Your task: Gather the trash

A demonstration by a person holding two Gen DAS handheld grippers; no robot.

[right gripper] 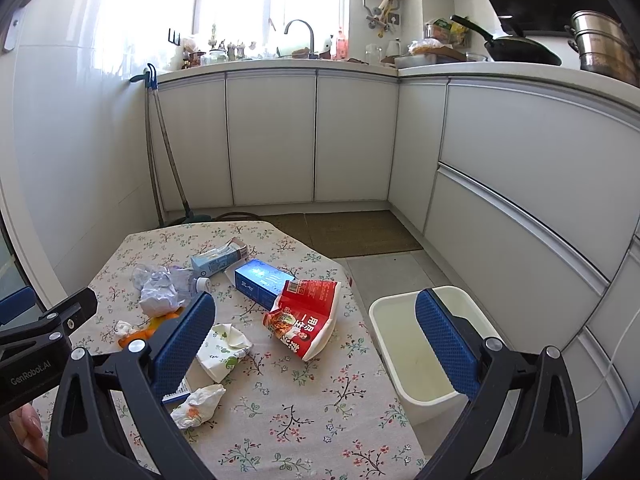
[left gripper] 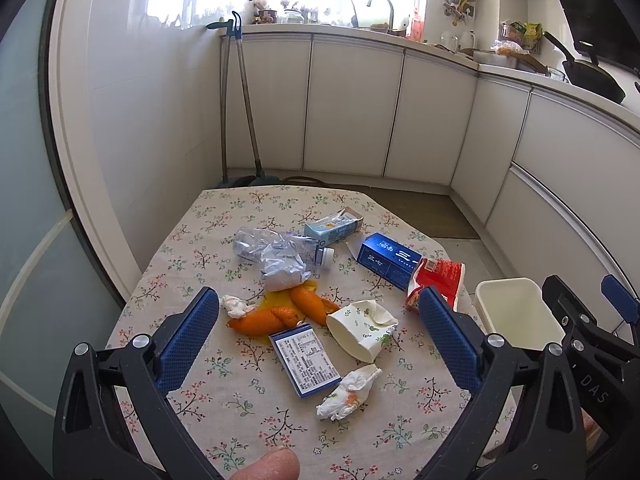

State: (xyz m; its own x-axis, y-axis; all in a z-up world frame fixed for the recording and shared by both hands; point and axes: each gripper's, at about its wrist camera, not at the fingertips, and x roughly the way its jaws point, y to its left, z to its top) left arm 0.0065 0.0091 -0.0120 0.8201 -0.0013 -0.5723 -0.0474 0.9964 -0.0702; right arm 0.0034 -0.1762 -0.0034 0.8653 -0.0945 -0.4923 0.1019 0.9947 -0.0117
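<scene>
Trash lies on a floral tablecloth (left gripper: pixel 224 412): orange peels (left gripper: pixel 264 318), a crushed paper cup (left gripper: pixel 362 330), a crumpled tissue (left gripper: pixel 346 394), a small blue-edged box (left gripper: pixel 306 360), a blue carton (left gripper: pixel 386 260), a red snack bag (right gripper: pixel 306 320), a crushed plastic bottle (left gripper: pixel 276 250) and a light blue milk carton (left gripper: pixel 334 226). A white bin (right gripper: pixel 424 344) stands on the floor right of the table. My left gripper (left gripper: pixel 320 316) is open and empty above the peels and cup. My right gripper (right gripper: pixel 314 328) is open and empty over the table's right edge.
White kitchen cabinets (right gripper: pixel 272 140) run along the back and right. A broom and dustpan (left gripper: pixel 240 104) lean in the left corner. A brown mat (right gripper: pixel 352 232) lies on the floor beyond the table. A small tissue (left gripper: pixel 236 306) lies by the left peel.
</scene>
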